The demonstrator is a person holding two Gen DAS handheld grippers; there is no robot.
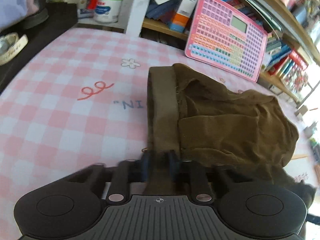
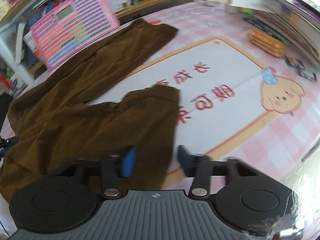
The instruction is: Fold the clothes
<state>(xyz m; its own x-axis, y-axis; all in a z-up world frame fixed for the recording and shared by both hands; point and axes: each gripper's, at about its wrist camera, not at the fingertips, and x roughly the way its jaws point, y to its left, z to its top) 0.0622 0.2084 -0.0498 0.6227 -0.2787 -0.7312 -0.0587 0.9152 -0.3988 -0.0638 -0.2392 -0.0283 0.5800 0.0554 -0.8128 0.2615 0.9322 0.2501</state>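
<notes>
Pink-and-white checked cloth (image 1: 66,108) covers the worktop, printed with small flowers, red squiggles and, toward the right side, a framed white panel with red characters and a cartoon dog (image 2: 282,98). Shelves crammed with books run along the far edge, and a pink button-covered learning tablet (image 1: 226,37) leans against them. On the cloth lie brown corduroy trousers (image 2: 80,108), soft and finely ribbed, creased and rumpled rather than smoothed flat. From the left wrist view they show as a bunched heap with the broad waistband (image 1: 162,108) running toward the camera and a square patch pocket (image 1: 218,132) beside it; the left gripper (image 1: 160,166) has its dark blue fingers drawn close on either side of the waistband's near end, pinching the fabric. That view alone takes in the white tub with a green lid (image 1: 108,7) and the dark tray at the far left corner. The right wrist view shows what the other hides: both legs spread apart, one reaching toward the tablet at the far edge, the other lying across the white panel with its hem near the red characters. The right gripper (image 2: 158,164) is spread wide, its blue finger (image 2: 129,164) over the near leg, the other beyond the fabric's edge, gripping nothing.
</notes>
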